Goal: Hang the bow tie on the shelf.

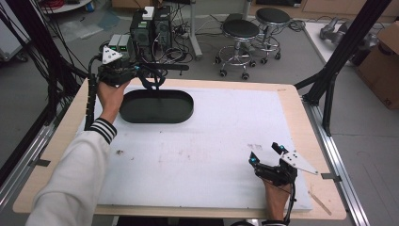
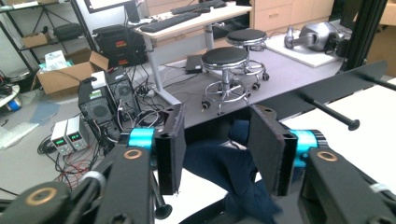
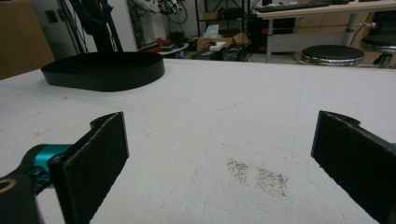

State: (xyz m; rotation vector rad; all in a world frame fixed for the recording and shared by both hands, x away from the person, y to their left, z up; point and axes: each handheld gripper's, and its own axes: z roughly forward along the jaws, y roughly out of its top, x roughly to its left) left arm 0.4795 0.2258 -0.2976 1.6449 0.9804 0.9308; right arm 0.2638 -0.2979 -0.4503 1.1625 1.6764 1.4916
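A: Where the left gripper is entered, what is recorded?

B: Item 1, left gripper: held by a hand in a white sleeve, raised over the far rim of the tray at the table's far left. In the left gripper view the jaws are seen partly apart, with a dark blue cloth between them. Whether the cloth is pinched or merely flanked cannot be told.

A: And the cloth's place?

B: Item 2, cloth: hung in the air above the tray's far edge, just beside a black bar with pegs.

A: Right gripper?

B: Item 3: held low by the other hand at the near right of the white mat. The jaws are spread wide in the right gripper view, with bare mat between them. A patch of dark specks is noted on the mat between and just ahead of the jaws.

A: Tray?

B: Item 4: black, oval, shallow, laid on the mat's far left, well apart from the right gripper. No contents can be made out in it.

A: Surroundings?

B: Item 5: two black stools on the floor beyond the table.
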